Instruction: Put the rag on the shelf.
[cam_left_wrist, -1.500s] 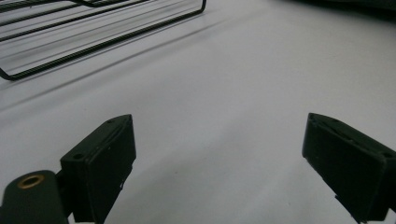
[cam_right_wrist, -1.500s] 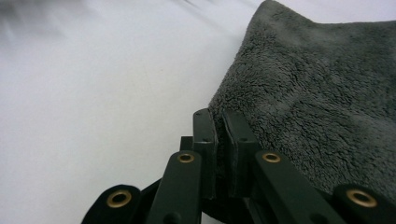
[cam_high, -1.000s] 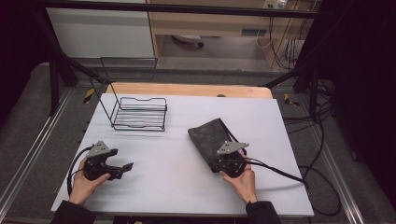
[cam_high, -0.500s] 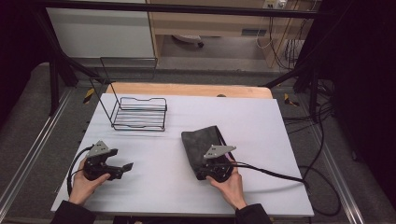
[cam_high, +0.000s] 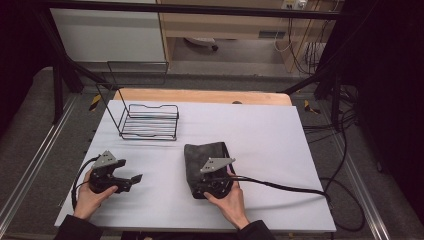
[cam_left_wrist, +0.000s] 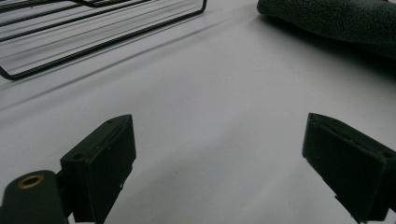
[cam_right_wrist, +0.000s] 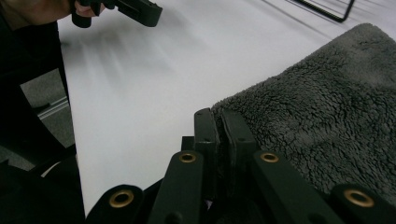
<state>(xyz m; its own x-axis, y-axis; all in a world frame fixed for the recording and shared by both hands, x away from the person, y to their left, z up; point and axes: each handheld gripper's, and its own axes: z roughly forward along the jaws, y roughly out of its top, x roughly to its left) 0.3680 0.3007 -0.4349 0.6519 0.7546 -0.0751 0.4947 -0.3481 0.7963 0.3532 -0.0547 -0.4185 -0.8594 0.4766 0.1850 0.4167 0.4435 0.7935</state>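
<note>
Right claw (cam_right_wrist: 219, 128) pinches dark fuzzy towel (cam_right_wrist: 327, 107), seemingly folded; left claw (cam_left_wrist: 219, 168) spread

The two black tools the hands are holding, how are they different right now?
The left tool has its jaws spread wide apart with nothing between them; the right tool has its jaws pressed together on the edge of the fuzzy dark cloth. The left tool sits over the bare white table, apart from the cloth. Both are black and held in a hand.

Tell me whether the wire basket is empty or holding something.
Empty. The high view shows the wire basket with just the white table visible through its bars, and the dark cloth lies apart from it under the right gripper.
</note>
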